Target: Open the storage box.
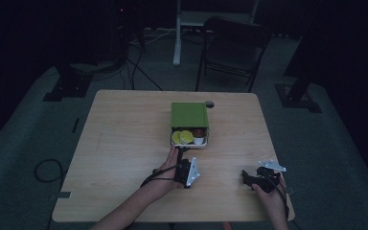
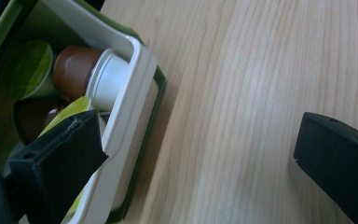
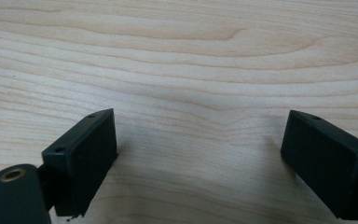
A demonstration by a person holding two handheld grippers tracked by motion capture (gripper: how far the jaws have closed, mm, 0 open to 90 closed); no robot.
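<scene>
A green box (image 1: pixel 189 115) stands at the middle of the wooden table (image 1: pixel 124 143), its white drawer (image 1: pixel 206 143) pulled out toward me. Several coffee capsules (image 1: pixel 187 136) lie in the drawer, some with green lids (image 2: pixel 28 70) and a brown one (image 2: pixel 74 67). My left gripper (image 1: pixel 182 152) is open just in front of the drawer. In the left gripper view (image 2: pixel 200 135), one jaw hangs over the drawer rim (image 2: pixel 133 112) and the other over bare wood. My right gripper (image 1: pixel 247 177) rests open near the table's front right, with bare wood between its jaws (image 3: pixel 200 135).
A dark folding chair (image 1: pixel 235 48) and a white stand (image 1: pixel 177 33) are on the floor beyond the table. Cables (image 1: pixel 45 170) lie on the floor to the left. A small round hole (image 1: pixel 210 103) sits in the tabletop behind the box.
</scene>
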